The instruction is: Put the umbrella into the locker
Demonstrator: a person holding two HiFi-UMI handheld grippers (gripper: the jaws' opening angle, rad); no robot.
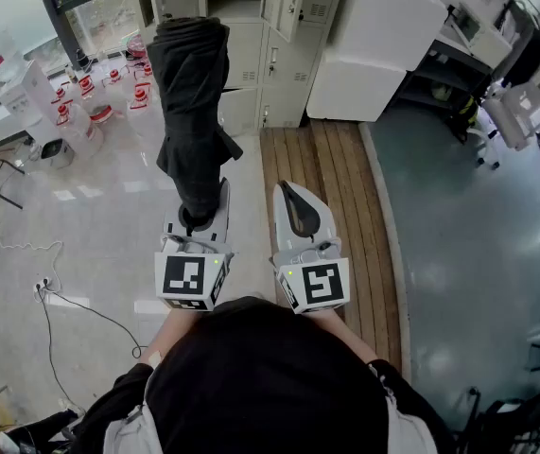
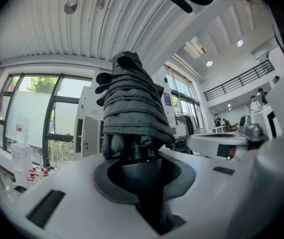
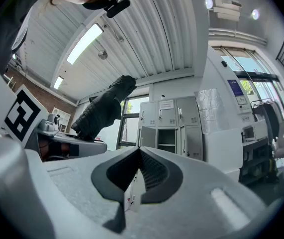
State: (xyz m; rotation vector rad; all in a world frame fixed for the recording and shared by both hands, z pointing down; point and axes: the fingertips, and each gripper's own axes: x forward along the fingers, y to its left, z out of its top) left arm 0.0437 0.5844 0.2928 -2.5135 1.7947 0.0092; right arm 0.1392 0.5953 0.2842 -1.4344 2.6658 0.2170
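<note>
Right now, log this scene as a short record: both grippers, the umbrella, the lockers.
left gripper: shut on the handle end of the folded black fabric umbrella
umbrella pose: sticks out ahead of the jaws, towards the lockers
right gripper: shut, nothing between the jaws
grey metal locker bank: ahead; one door open, compartment looks empty
task state: umbrella not yet in a locker

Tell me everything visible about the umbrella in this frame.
The umbrella is a folded compact one, with dark grey fabric gathered in loose pleats. The left gripper is shut on its dark handle end, so it sticks out forward in the air, toward the pale lockers. Nothing else touches it.
</note>
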